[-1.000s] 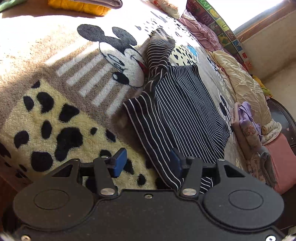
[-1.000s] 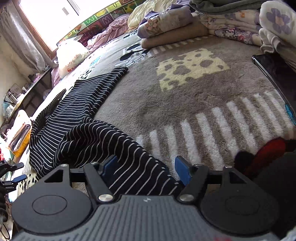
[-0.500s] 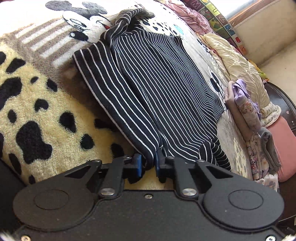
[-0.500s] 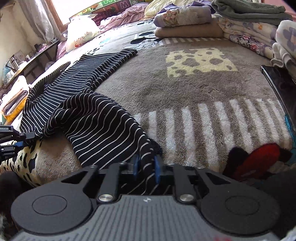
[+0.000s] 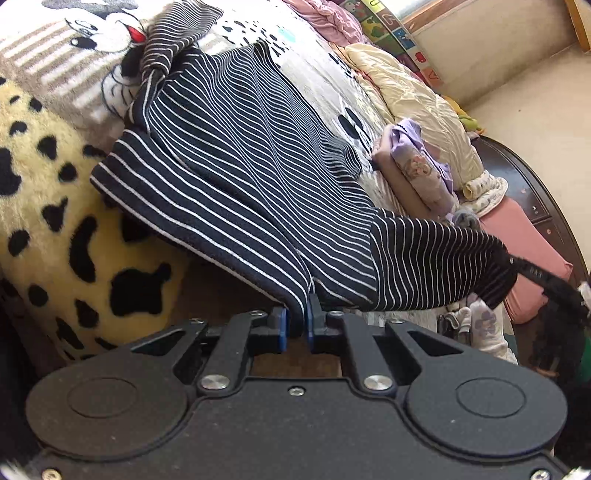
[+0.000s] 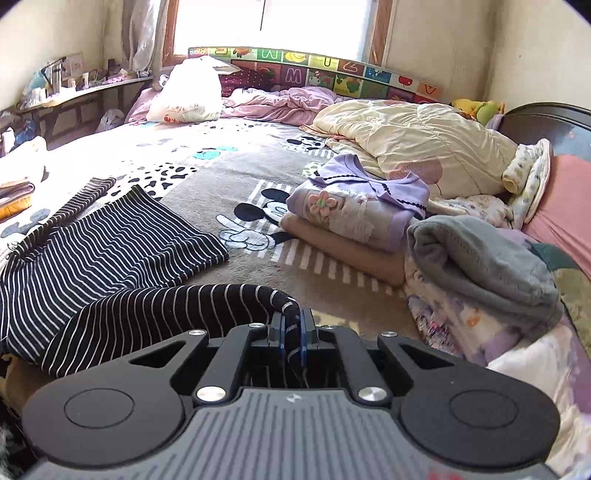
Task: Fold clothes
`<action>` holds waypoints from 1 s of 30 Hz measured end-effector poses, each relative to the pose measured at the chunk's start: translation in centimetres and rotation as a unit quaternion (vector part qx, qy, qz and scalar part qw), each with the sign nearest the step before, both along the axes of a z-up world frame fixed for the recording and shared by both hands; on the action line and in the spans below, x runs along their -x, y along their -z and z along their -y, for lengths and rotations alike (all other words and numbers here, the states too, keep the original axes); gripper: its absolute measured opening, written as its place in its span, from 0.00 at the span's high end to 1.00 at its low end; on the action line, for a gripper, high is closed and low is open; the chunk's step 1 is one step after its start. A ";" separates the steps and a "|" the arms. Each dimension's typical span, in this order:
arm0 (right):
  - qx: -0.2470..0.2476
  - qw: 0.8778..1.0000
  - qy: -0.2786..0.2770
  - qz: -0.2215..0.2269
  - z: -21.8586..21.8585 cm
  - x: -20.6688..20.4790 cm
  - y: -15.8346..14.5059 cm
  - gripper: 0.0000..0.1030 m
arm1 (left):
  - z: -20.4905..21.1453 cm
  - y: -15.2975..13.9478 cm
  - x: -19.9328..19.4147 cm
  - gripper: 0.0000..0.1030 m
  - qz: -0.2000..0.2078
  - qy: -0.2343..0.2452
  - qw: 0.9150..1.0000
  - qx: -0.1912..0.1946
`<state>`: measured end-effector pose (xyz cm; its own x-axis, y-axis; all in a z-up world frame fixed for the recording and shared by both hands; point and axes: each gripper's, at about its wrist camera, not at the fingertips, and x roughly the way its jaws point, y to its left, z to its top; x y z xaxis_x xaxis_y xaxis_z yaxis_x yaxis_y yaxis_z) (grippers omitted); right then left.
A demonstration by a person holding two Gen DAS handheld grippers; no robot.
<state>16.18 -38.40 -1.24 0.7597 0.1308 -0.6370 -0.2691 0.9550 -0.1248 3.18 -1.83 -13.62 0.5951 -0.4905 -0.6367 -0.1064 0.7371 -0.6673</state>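
A black garment with thin white stripes [image 5: 240, 177] lies spread on a cartoon-print blanket [image 5: 48, 206] covering a bed. My left gripper [image 5: 295, 325] is shut on the garment's near edge, the cloth pinched between its blue pads. My right gripper [image 6: 291, 332] is shut on another edge of the same striped garment [image 6: 110, 251], lifting a sleeve-like strip off the blanket [image 6: 229, 170]. That lifted strip stretches across the right of the left wrist view to the right gripper's black tip [image 5: 539, 277]. The far sleeve lies bunched near the mouse print.
A folded pile with a lilac floral top [image 6: 354, 210] sits right of the garment. A grey folded blanket [image 6: 480, 266] and a cream quilt [image 6: 417, 140] lie beyond. A pink pillow [image 5: 528, 247], dark headboard [image 6: 546, 118], white bag [image 6: 188, 92] and window [image 6: 306, 22] lie at the bed's far side.
Both grippers closed from open onto edges of the striped garment. The right one then rose and rolled, lifting its strip of cloth; the left pulled its edge back toward the bed's edge.
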 end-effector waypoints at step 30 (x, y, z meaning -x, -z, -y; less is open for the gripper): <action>-0.207 0.976 0.020 -0.059 -8.9 5.9 16.6 0.14 | -10.8 -2.5 -17.0 0.54 0.058 -0.051 0.965 -0.251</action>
<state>10.27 -29.48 -17.87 0.6936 0.3675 -0.6196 -0.2199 0.9271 0.3037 20.19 8.95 -11.17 0.7052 -0.0730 -0.7053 -0.1424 0.9599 -0.2417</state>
